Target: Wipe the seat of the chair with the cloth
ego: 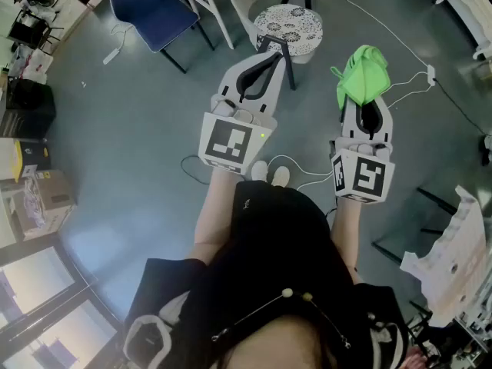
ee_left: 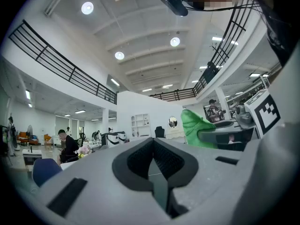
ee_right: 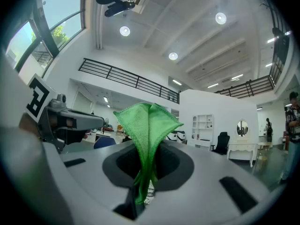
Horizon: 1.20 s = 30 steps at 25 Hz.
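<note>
- Right gripper (ee_right: 140, 191): the jaws are closed on the green cloth (ee_right: 149, 125) and pinch a gathered fold. The free part stands above them in a loose peak.
- Left gripper (ee_left: 153, 161): the jaws are closed on each other, with nothing between them.
- Handling (judged): the cloth looks light, soft and limp, with a napped face that should not slip from the pads. Held by a bunched fold it offers little flat area, so it probably has to be pressed down to spread on a seat.
- Position, head view: the cloth (ego: 363, 77) is in the air, to the right of the round patterned seat (ego: 290, 23) and apart from it. The blue chair (ego: 150, 2) stands farther left.
- Hidden: the cloth covers the right gripper's tips in the head view, and the left gripper (ego: 269, 56) overlaps the patterned seat's near edge. Both gripper views look up into the hall. Which chair is meant cannot be told.
</note>
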### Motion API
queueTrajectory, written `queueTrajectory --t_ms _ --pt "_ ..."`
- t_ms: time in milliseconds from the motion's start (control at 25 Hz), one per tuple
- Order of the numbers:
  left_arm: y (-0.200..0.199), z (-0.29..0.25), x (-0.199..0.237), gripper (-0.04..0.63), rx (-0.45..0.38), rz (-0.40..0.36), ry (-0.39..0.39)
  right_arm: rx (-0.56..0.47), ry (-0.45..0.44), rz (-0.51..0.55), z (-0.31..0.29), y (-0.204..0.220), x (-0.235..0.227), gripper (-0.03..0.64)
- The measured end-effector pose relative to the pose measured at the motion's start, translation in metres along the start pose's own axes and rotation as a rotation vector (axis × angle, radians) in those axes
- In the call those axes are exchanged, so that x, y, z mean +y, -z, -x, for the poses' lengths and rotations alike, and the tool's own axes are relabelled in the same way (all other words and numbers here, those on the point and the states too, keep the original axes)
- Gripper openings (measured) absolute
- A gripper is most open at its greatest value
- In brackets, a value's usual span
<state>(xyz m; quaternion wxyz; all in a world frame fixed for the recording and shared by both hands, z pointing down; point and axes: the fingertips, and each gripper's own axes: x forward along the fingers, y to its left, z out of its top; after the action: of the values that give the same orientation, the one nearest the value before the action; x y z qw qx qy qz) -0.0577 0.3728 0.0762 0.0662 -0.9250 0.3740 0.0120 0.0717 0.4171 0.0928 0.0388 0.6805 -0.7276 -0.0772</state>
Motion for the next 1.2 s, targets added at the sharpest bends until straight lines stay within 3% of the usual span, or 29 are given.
queueTrajectory --t_ms 320,520,680,1200 --pt "0.003 0.0 -0.003 0.005 0.001 0.0 -0.005 0.0 0.0 -0.005 0.003 0.003 -0.004 0.048" --pt "0.005 -0.003 -0.007 0.006 -0.001 0.005 -0.019 -0.016 -0.055 -0.077 0.004 0.005 -0.008 0.049" --pt "0.006 -0.003 -0.01 0.006 -0.011 0.004 -0.05 -0.027 -0.07 -0.026 0.01 0.007 -0.015 0.049" --pt "0.034 -0.026 -0.006 0.006 0.033 0.028 -0.091 0.007 -0.111 -0.04 -0.01 0.034 -0.042 0.049"
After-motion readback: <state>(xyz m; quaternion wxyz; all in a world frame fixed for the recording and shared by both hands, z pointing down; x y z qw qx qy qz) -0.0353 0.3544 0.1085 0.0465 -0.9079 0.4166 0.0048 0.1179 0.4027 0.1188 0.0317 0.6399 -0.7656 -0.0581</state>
